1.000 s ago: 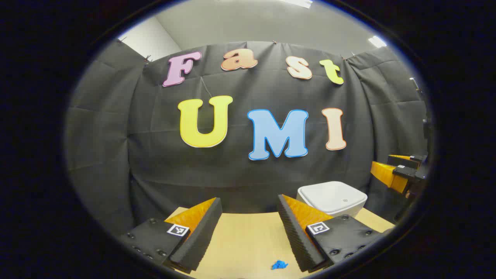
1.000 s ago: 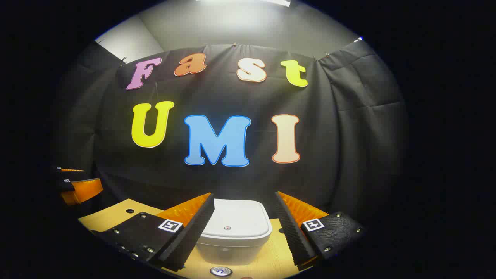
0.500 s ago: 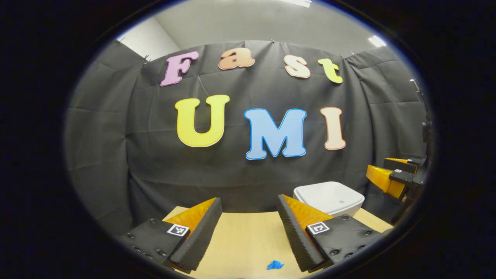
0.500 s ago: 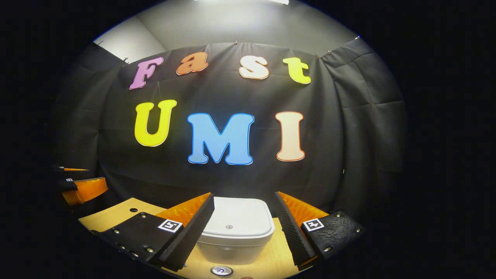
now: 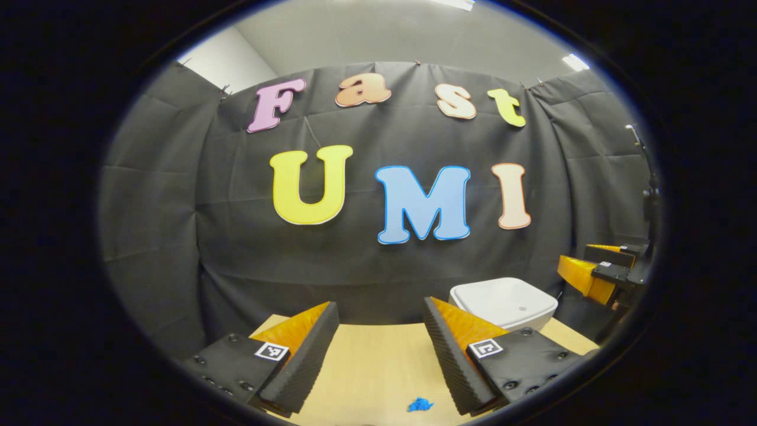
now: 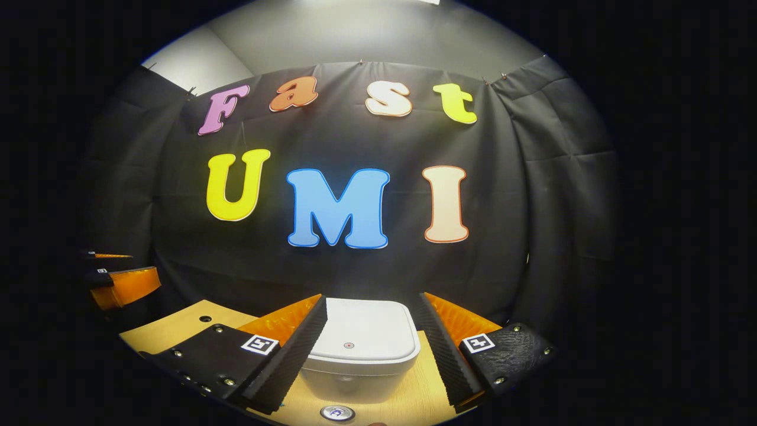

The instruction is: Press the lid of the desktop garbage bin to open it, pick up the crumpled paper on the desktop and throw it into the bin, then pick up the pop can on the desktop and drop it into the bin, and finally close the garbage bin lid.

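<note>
The white desktop bin (image 6: 361, 343) stands with its lid down, straight ahead between the fingers of my right gripper (image 6: 372, 297), which is open and holds nothing. The silver top of the pop can (image 6: 337, 412) shows just in front of the bin at the bottom edge. In the left gripper view, my left gripper (image 5: 380, 303) is open over the wooden table (image 5: 366, 361), with a small blue crumpled paper (image 5: 420, 404) lying near its right finger. The bin (image 5: 502, 303) sits to the right there, and the right gripper (image 5: 575, 257) hangs beyond it.
The black cloth wall rises close behind the table's far edge. The left gripper (image 6: 144, 266) hovers at the far left of the right gripper view, above the table's left part, where a small round hole (image 6: 204, 319) is drilled.
The bin sits slightly higher and a little larger between the right gripper's fingers than a second ago. The left gripper has hardly moved. Both stay open.
</note>
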{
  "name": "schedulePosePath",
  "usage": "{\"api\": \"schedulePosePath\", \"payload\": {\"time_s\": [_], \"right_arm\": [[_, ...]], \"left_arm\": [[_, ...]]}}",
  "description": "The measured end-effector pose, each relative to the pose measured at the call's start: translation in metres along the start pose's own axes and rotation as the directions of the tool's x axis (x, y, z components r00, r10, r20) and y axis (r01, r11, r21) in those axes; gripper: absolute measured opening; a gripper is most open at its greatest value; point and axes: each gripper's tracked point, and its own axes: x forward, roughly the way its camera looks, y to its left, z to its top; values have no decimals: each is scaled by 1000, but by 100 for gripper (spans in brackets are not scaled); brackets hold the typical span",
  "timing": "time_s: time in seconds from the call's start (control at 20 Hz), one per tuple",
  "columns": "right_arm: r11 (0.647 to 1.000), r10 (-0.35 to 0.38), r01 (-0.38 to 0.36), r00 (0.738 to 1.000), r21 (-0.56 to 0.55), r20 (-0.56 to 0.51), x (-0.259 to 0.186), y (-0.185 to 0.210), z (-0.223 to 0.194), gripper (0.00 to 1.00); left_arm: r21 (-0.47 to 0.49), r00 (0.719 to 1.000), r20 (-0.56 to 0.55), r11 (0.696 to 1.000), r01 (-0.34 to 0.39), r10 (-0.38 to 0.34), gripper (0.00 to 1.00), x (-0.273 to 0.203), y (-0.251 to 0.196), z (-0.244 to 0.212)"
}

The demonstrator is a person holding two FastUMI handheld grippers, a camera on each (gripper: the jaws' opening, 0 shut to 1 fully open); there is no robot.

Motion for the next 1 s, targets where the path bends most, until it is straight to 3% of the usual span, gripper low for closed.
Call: {"api": "schedulePosePath", "payload": {"time_s": [0.35, 1.0], "right_arm": [[1000, 6, -5, 1000, 8, -20, 22, -4, -3, 98], [999, 28, -25, 986, 20, -163, 64, 3, -57, 98]], "left_arm": [[3, 1000, -1, 1000, -5, 5, 95, -1, -1, -1], [-7, 999, -13, 999, -46, 46, 95, -1, 12, -6]]}}
